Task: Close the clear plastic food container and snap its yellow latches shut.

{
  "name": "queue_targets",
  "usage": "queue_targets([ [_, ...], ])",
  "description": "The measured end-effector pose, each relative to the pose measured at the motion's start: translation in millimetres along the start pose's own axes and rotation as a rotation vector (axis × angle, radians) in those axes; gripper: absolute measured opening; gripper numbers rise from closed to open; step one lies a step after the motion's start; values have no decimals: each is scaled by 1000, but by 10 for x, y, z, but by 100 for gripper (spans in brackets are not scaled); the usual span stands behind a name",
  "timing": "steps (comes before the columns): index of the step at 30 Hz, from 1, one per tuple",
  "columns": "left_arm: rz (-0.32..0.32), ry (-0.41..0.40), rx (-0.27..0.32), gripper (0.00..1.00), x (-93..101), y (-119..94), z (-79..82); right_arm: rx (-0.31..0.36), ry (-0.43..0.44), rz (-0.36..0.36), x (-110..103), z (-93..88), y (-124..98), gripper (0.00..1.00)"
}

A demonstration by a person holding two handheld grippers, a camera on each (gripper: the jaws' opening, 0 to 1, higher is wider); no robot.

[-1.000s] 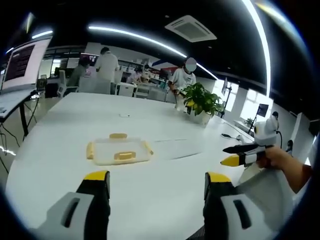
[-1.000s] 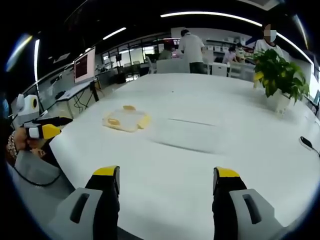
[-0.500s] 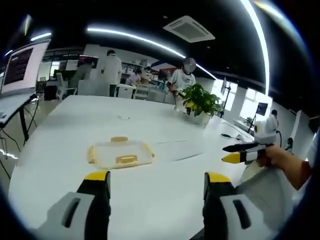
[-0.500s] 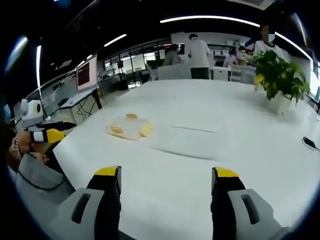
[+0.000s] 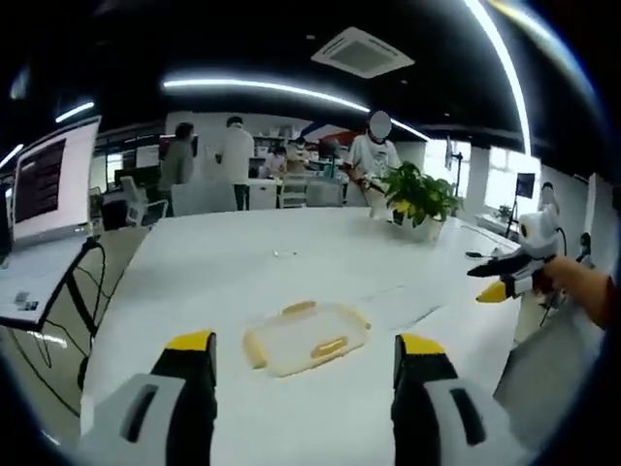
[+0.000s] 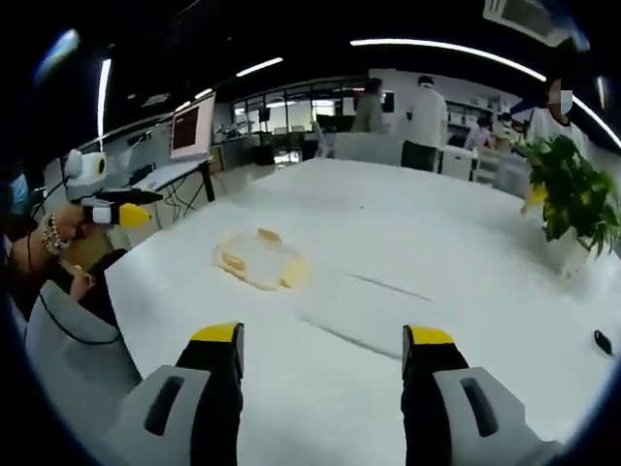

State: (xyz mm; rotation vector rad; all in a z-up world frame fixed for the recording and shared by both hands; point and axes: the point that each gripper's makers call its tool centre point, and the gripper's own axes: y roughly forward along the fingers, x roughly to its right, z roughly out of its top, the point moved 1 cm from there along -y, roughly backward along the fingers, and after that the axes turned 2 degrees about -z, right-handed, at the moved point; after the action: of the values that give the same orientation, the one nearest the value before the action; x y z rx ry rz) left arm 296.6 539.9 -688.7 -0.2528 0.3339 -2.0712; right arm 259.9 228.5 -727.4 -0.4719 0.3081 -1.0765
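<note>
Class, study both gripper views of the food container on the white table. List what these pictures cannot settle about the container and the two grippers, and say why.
- Food container: whether the lid is fully seated; too small and blurred in both views.
- Yellow latches: snapped or loose, too small to tell.
- Container contents: clear plastic blends into the white table.
- Left gripper and right gripper: their rear parts are cut off by the bottom edges.

A long white table (image 5: 223,282) stands in an open office under curved ceiling light strips (image 5: 281,89), with a potted plant (image 6: 574,199) on it.
</note>
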Motion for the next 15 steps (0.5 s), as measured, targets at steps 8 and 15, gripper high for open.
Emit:
queue_targets([
  [8,-67,89,-65,69,-194,335,-14,-11,-47,91,-77,228,339,63],
  [15,-94,250,-206,67,-452,615,-185,27,-237,180,-207,459,659,59],
])
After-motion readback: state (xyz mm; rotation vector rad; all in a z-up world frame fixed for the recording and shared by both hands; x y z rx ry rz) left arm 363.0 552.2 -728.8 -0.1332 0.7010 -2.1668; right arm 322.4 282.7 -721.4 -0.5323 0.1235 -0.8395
